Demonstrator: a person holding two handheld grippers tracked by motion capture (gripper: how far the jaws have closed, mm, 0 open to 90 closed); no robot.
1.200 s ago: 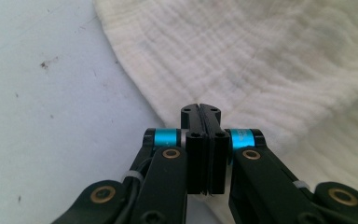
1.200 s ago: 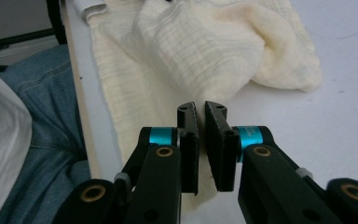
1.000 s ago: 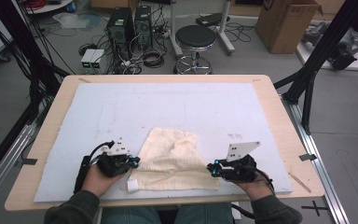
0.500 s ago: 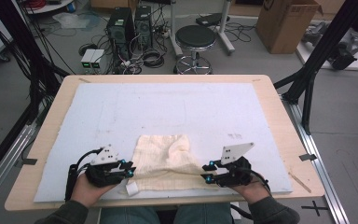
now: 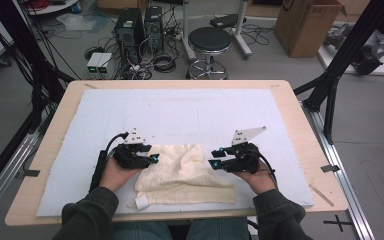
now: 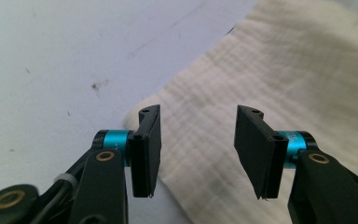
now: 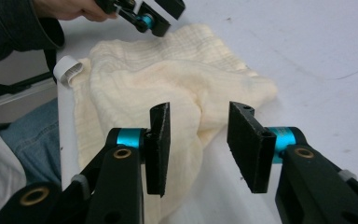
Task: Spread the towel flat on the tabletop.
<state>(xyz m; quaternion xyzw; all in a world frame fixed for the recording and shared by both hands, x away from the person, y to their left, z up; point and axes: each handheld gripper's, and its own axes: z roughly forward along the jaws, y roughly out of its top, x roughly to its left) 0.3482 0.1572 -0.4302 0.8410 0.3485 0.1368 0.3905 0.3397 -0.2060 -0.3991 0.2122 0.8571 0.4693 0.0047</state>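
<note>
Cloth (image 5: 182,172) is lying rumpled on the surface (image 5: 180,112) while left gripper (image 5: 152,159) and right gripper (image 5: 215,164) fingers, just opening, are flanking it empty.

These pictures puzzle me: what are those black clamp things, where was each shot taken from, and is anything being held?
A person sits at a table with a hand-held clamp in each hand: the left gripper and the right gripper. The wide picture comes from a camera overhead. The two close-ups come from small cameras riding on each gripper, looking along its black jaws. A cream cloth lies rumpled on the white mat. Both pairs of jaws have just been opening and stand apart; the cloth lies loose, held by neither.
</note>
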